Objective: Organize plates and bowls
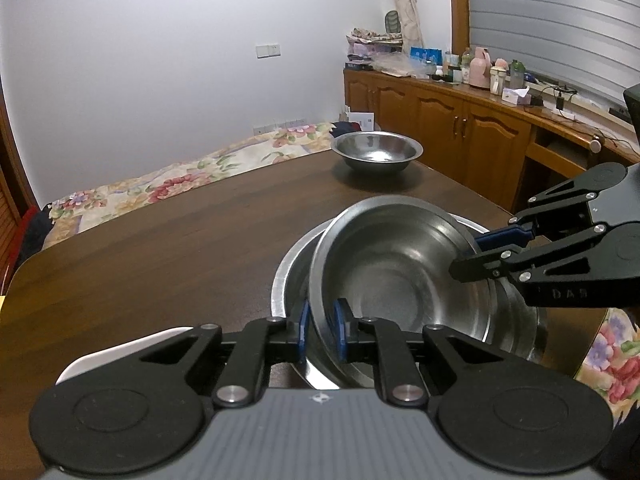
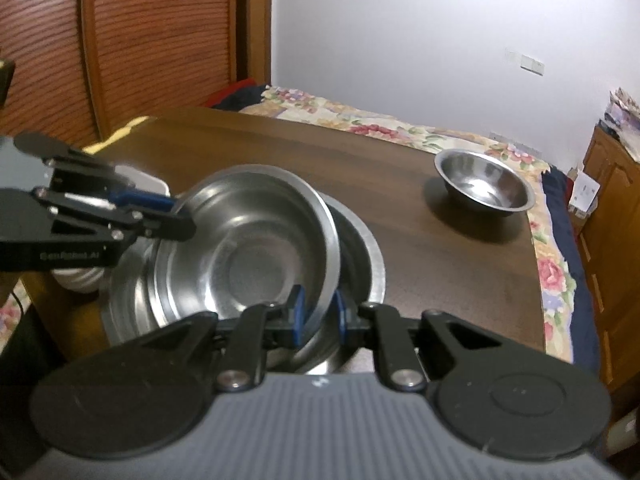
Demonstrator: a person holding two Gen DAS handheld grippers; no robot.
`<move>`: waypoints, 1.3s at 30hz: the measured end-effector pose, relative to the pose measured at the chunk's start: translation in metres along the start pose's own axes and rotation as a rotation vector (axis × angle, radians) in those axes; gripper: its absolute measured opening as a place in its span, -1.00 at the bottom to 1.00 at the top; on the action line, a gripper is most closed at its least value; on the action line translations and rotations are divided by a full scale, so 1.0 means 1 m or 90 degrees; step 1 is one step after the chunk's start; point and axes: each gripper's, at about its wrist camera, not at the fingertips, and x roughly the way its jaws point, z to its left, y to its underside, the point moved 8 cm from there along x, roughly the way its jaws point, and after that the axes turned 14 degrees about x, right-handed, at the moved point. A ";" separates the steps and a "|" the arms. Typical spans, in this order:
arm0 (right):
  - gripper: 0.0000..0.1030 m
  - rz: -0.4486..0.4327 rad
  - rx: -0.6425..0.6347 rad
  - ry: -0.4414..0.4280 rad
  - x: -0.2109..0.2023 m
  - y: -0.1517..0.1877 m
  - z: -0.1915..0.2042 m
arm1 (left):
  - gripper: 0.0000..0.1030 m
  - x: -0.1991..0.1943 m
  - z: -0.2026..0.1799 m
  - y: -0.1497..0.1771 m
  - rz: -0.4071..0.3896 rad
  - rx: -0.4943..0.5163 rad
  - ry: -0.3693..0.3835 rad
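Observation:
A steel bowl (image 1: 396, 268) is held tilted inside a larger steel bowl (image 1: 286, 280) on the dark wooden table (image 1: 160, 240). My left gripper (image 1: 322, 330) is shut on the near rim of the tilted bowl. My right gripper (image 1: 476, 252) is shut on its far right rim. In the right wrist view the tilted bowl (image 2: 248, 248) sits in the larger bowl (image 2: 368, 264), my right gripper (image 2: 318, 316) clamps its rim, and my left gripper (image 2: 176, 216) clamps the opposite rim. A third steel bowl (image 1: 376, 150) stands alone at the table's far side.
White plates (image 1: 120, 350) lie stacked by the left gripper, also seen in the right wrist view (image 2: 76, 280). A floral bedspread (image 1: 160, 180) lies beyond the table. A wooden cabinet (image 1: 460, 120) with bottles stands at the right. A slatted wooden door (image 2: 140, 40) is behind the table.

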 end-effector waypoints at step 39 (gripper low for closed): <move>-0.51 -0.111 0.084 0.002 -0.025 -0.032 -0.032 | -0.49 -0.013 0.004 -0.036 -0.040 -0.002 0.002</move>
